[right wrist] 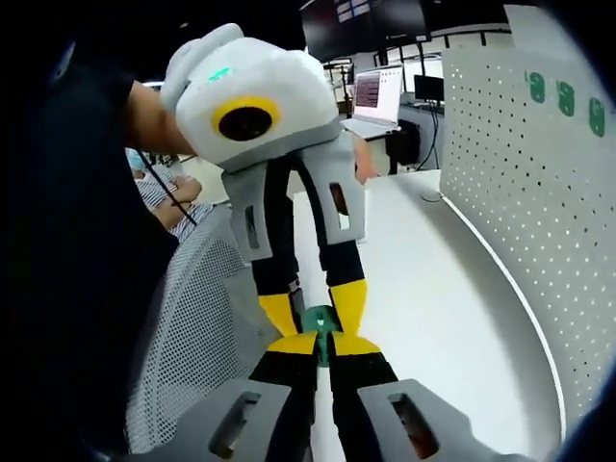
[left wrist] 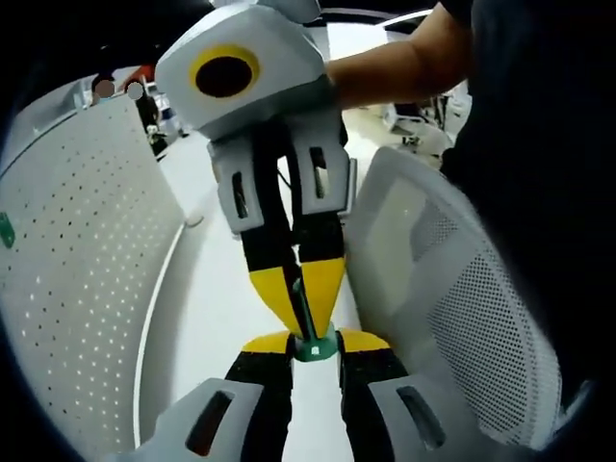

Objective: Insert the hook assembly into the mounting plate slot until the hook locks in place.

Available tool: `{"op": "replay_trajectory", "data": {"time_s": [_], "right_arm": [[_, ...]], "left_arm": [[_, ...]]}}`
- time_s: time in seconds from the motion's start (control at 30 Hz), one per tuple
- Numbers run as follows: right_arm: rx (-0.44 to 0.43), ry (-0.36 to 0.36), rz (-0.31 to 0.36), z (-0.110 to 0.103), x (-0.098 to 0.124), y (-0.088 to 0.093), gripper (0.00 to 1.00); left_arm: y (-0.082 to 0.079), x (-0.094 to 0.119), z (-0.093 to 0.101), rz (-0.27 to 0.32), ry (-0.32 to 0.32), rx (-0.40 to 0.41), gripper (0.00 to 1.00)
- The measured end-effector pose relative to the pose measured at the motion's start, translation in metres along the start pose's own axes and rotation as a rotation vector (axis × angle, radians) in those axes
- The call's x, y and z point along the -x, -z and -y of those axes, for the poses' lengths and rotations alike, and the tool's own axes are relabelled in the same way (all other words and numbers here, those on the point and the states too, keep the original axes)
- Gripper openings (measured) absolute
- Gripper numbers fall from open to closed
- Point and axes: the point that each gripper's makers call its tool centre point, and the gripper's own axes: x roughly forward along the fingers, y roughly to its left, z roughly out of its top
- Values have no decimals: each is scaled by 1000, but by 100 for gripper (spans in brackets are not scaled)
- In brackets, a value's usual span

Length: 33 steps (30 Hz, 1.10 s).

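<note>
A small green hook assembly is held in the air between both grippers. In the left gripper view my left gripper is shut on its round green base, and my right gripper comes down from above, shut on its thin green stem. In the right gripper view my right gripper pinches the hook assembly, and my left gripper meets it from above. The white perforated mounting plate stands upright at the left, apart from the hook. In the right gripper view the mounting plate stands at the right.
A white table runs beneath the grippers. A white mesh chair back stands close on the other side. Three green hooks hang high on the plate. A laptop sits at the far end. A person's arm holds the right gripper.
</note>
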Motion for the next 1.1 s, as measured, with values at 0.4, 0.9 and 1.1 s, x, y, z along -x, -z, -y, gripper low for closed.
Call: {"op": "replay_trajectory", "data": {"time_s": [0.4,0.9,1.1], "right_arm": [[-32,36,36,7,8,-3,2],[-72,151,91,30,16,-11,2],[-81,170,86,33,16,-10,2]], "left_arm": [[-4,11,-16,115,-61,163,29],[-7,12,-11,175,-90,242,30],[-8,12,-10,172,-88,247,29]]}}
